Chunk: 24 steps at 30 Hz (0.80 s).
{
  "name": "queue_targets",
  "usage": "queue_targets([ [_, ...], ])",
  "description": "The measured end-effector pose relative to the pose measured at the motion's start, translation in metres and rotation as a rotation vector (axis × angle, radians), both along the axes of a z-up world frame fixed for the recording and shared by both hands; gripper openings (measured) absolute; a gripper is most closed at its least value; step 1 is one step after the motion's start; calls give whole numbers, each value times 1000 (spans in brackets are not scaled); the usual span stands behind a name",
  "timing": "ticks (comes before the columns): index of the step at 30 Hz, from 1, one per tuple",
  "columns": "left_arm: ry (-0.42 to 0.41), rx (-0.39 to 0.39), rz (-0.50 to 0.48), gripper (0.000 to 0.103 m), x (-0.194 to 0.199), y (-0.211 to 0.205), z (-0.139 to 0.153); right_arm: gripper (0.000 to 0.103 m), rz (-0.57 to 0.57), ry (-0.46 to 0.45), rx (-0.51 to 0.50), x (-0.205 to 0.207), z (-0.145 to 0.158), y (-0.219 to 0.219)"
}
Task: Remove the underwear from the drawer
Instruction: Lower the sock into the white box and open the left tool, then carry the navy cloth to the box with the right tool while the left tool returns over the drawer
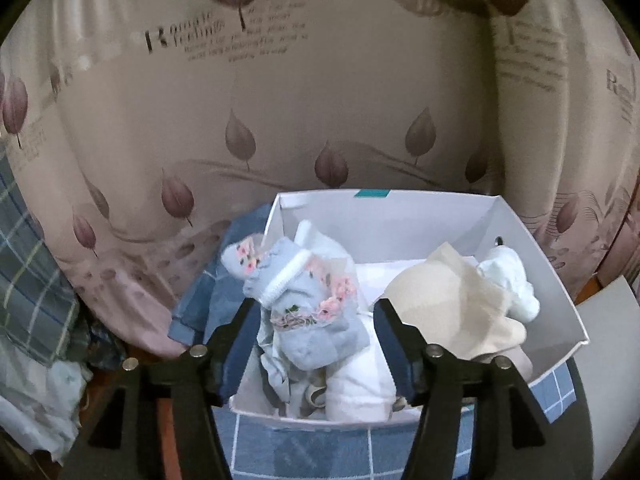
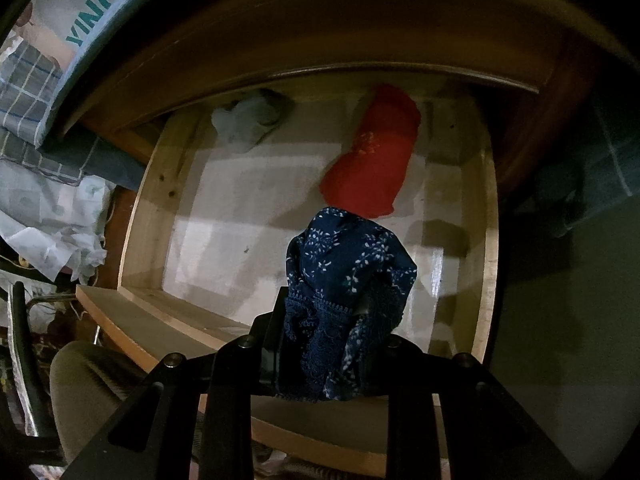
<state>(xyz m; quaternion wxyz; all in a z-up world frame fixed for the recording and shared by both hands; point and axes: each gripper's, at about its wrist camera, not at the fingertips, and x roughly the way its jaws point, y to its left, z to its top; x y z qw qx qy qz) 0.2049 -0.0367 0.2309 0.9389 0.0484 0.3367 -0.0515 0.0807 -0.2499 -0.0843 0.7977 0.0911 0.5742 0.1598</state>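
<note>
Pinching a bunched navy floral pair of underwear point(image 2: 348, 280), the right gripper point(image 2: 324, 320) is hanging over the open wooden drawer point(image 2: 152, 208), its fingers pressed tight on the lace-edged fabric. Lying on the drawer's pale floor at about twelve o'clock from the held pair is a red garment point(image 2: 372, 152), and at about ten o'clock, near the drawer's far edge, a grey-white bundle point(image 2: 250, 120) is sitting well apart from it.

Standing spread over a white box point(image 1: 560, 312), the left gripper point(image 1: 316, 320) is pinching nothing; its dark fingers point(image 1: 240, 344) are flanking a pale blue piece with pink flower trim point(image 1: 308, 312), which is resting on other folded whites inside the box. At about two o'clock from that piece, a beige bra point(image 1: 448, 308) and a small white bundle point(image 1: 508, 280) are lying in the same box. A denim garment point(image 1: 212, 288) is draping beside the box at nine o'clock, and a leaf-patterned curtain point(image 1: 280, 100) is hanging behind.
</note>
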Motion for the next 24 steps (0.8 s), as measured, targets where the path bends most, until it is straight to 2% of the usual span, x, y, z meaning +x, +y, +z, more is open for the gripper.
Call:
queue_targets([
  [7,-95,26,-3,69,-40,5,16,23,-2,-4,-29,0,1,2],
  [14,-139,31,12,69,-81,22,5,23,0,-12,-62,-1,2,5],
  [17,-148,42,31,70,-101,27,-10,23,2,-21,-83,-2,3,6],
  [20,-138,62,56,71,-122,30,-37,23,1,-29,-92,-3,5,5],
  [22,-103,73,40,71,-134,29,-61,23,-5,-41,-108,-4,7,5],
  [24,-34,80,41,71,-143,28,-93,23,-4,-54,-123,-6,10,7],
])
